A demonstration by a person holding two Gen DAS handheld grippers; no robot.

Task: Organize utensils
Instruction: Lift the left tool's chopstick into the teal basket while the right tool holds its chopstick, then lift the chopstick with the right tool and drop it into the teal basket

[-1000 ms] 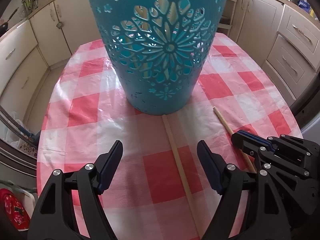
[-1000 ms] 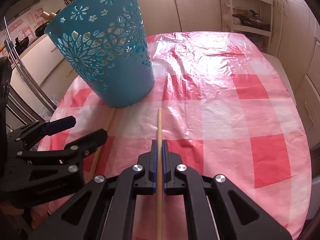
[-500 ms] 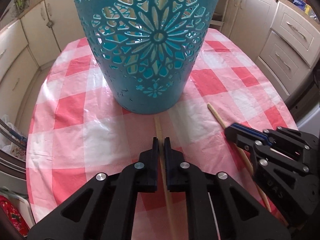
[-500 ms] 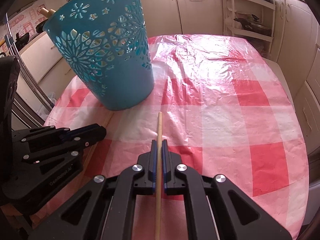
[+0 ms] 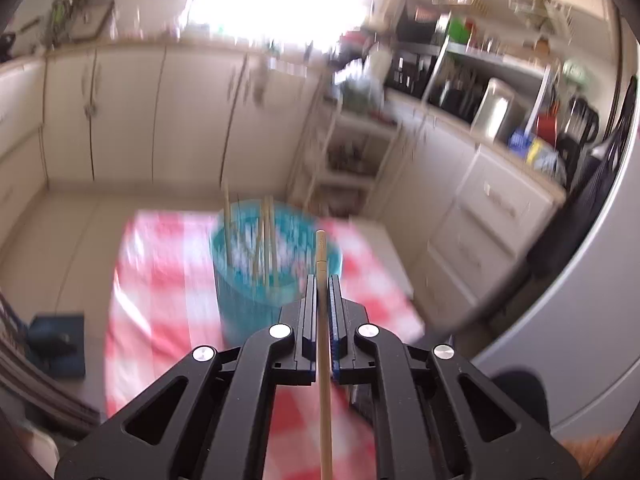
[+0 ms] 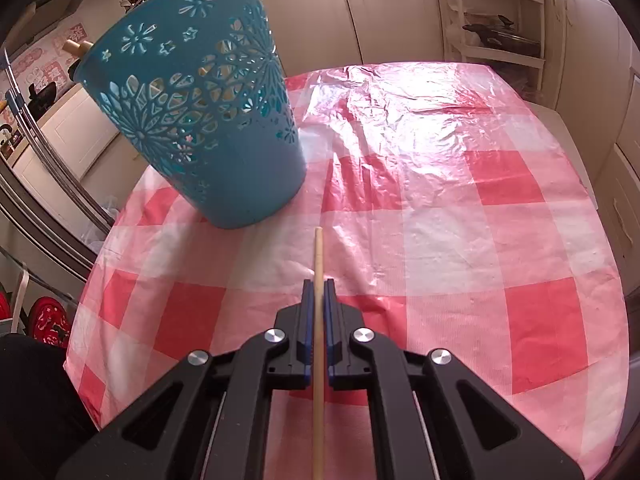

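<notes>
A teal cut-out basket (image 6: 200,120) stands on the red-and-white checked table (image 6: 480,240). My left gripper (image 5: 320,280) is shut on a thin wooden stick (image 5: 321,256) and hangs high above the basket (image 5: 276,256), which holds several sticks; this view is blurred. My right gripper (image 6: 318,284) is shut on a second wooden stick (image 6: 318,248), low over the table, its tip pointing toward the basket's base. The left gripper does not show in the right wrist view.
Cream kitchen cabinets (image 5: 488,208) and a shelf unit (image 6: 500,40) ring the table. A cluttered worktop (image 5: 500,92) runs along the right. A blue object (image 5: 56,340) lies on the floor left of the table. A dark sleeve (image 6: 36,400) shows at lower left.
My left gripper closed on the stick lying before the basket, then lifted it high above the basket's rim. It has left the right wrist view. My right gripper kept still, holding its stick.
</notes>
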